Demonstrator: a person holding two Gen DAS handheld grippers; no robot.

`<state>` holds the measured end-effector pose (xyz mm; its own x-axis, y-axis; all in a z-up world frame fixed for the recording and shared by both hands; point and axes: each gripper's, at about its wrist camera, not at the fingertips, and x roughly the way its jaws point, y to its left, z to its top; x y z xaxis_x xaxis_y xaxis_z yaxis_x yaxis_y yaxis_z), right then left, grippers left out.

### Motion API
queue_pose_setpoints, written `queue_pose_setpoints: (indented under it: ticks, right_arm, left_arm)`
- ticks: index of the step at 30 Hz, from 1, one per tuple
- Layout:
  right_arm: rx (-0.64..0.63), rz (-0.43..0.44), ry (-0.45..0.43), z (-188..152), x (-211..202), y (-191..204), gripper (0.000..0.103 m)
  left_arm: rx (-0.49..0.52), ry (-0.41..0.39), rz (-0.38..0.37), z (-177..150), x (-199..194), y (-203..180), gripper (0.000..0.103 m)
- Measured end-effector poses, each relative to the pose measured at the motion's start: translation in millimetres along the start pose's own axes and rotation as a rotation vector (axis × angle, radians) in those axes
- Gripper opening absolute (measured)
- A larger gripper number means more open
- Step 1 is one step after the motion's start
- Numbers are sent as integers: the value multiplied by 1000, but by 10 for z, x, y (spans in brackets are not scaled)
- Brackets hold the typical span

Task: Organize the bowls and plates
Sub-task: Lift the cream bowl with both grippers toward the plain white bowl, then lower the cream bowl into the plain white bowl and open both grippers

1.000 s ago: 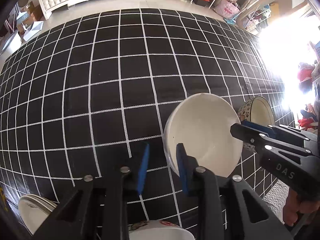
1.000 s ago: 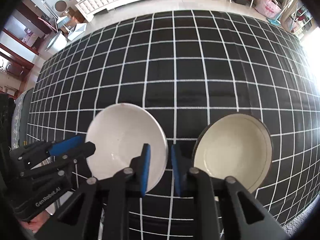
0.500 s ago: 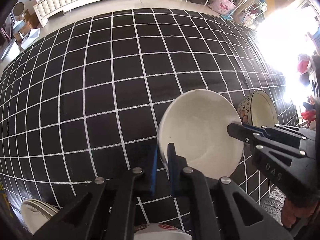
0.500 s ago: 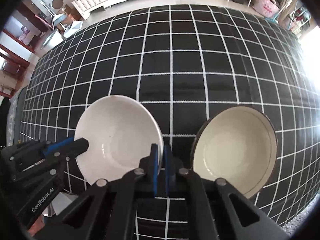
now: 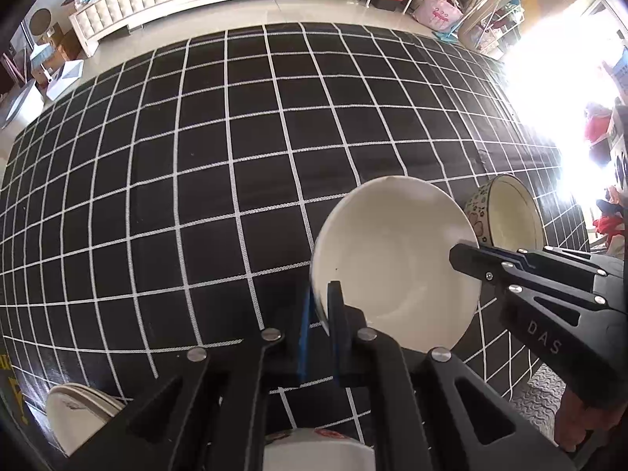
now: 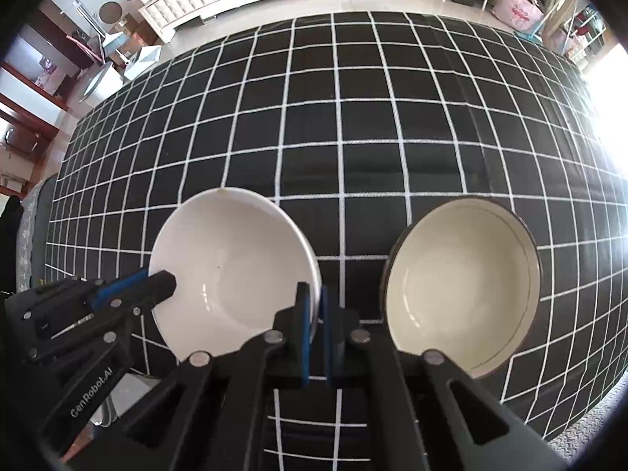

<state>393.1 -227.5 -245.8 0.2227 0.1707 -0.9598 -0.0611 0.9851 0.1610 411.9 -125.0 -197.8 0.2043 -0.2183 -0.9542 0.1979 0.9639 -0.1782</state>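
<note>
Two grippers pinched one white bowl [image 6: 231, 263] by opposite rims — your left gripper [image 5: 318, 302] on its left edge, your right gripper [image 6: 313, 306] on its right. It sat between them on the checked cloth [image 6: 353, 125]. One floral bowl [image 5: 506, 212] stood just beside your right — one stack of plates [image 5: 78, 412] lay nearer your left.

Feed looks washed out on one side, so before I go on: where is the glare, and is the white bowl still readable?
Left wrist view: window glare burns out the upper right; white bowl sharp. Right wrist view: glare only at the right edge; white bowl and cream bowl clear. Both views: fisheye bends the cloth grid.
</note>
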Motion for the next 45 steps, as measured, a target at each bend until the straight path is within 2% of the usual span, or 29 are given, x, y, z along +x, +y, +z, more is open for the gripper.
queue_pose_setpoints:
  ticks: [11, 16, 21, 32, 38, 45]
  right_arm:
    - [-32, 10, -50, -146, -412, 311, 8]
    - [-54, 30, -65, -253, -547, 502, 8]
    - [-70, 48, -72, -404, -572, 684, 8]
    - [-98, 48, -31, -815, -474, 928, 8]
    - [-110, 26, -13, -959, -426, 962, 8]
    - [-115, 22, 18, -1050, -279, 990, 8]
  left_arm:
    - [-22, -49, 2, -262, -551, 56, 7]
    - [-33, -85, 25, -447, -887, 137, 7]
    - [-46, -84, 45, -700, -1055, 255, 7]
    - [-64, -61, 72, -1167, -1128, 425, 7]
    - [-68, -35, 72, -1380, -992, 305, 7]
    - [-85, -2, 64, -1600, -861, 334, 7]
